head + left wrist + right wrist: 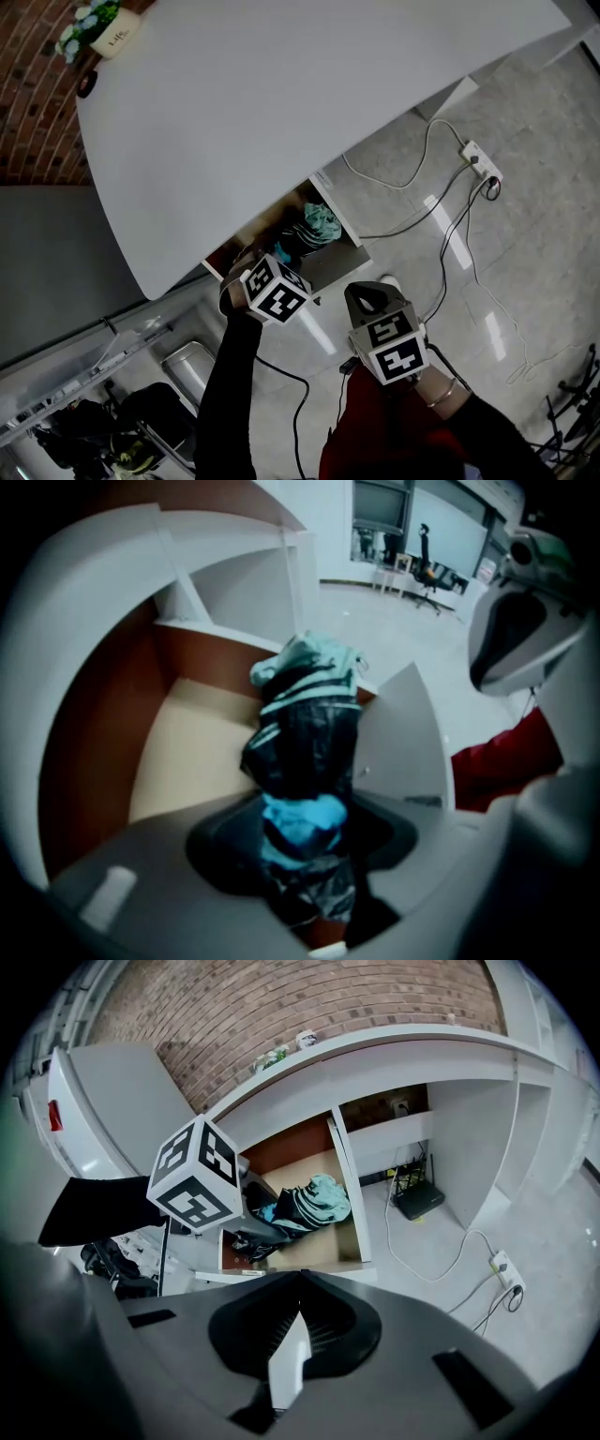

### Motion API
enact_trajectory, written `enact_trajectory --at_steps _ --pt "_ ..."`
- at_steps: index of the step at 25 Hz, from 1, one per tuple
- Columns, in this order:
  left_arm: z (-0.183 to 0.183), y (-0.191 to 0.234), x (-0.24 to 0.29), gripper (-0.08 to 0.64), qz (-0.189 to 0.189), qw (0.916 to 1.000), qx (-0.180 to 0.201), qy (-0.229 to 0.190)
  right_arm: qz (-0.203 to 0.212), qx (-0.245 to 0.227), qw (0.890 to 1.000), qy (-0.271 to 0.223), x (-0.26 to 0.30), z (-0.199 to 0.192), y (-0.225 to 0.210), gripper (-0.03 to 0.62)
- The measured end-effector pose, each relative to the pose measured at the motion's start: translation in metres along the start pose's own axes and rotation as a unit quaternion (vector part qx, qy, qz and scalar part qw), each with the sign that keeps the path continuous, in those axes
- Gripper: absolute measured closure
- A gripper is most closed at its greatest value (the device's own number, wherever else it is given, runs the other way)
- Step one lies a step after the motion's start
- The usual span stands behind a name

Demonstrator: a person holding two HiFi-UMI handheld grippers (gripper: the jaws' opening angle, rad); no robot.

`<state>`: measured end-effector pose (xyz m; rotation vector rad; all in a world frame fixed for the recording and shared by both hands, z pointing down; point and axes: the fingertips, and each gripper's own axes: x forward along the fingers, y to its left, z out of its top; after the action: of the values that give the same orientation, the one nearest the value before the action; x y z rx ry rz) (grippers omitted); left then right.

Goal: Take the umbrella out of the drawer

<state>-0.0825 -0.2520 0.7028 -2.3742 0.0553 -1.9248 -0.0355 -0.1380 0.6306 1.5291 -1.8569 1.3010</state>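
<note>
The left gripper (305, 874) has its 2 jaws fairly wide but clamped on the folded black fabric umbrella (305, 752), near the end with the blue patch. The umbrella's pale green end tilts up over the beige floor of the open white, brown-walled drawer (94, 761), so it is not yet out. The right gripper (289, 1363) hangs apart above the floor, jaws together and empty.

The grip looks to be on loose fabric, so the bundle may slide out or swing. The far end could also catch on the white desk (281, 103) overhanging the drawer.
</note>
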Motion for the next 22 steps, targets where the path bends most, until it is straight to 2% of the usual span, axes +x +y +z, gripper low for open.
enact_trajectory --at_steps 9,13,22 --pt "0.012 -0.001 -0.047 0.333 0.025 0.9983 -0.040 -0.035 -0.012 -0.013 1.000 -0.018 -0.022 0.018 0.008 0.594" --pt "0.019 -0.003 -0.066 0.333 0.035 0.9971 -0.044 -0.051 -0.016 -0.017 0.999 -0.026 -0.032 0.026 0.012 0.594" --pt "0.037 -0.013 -0.118 0.331 0.065 0.9906 -0.068 -0.099 -0.020 -0.035 0.998 -0.043 -0.062 0.033 0.024 0.594"
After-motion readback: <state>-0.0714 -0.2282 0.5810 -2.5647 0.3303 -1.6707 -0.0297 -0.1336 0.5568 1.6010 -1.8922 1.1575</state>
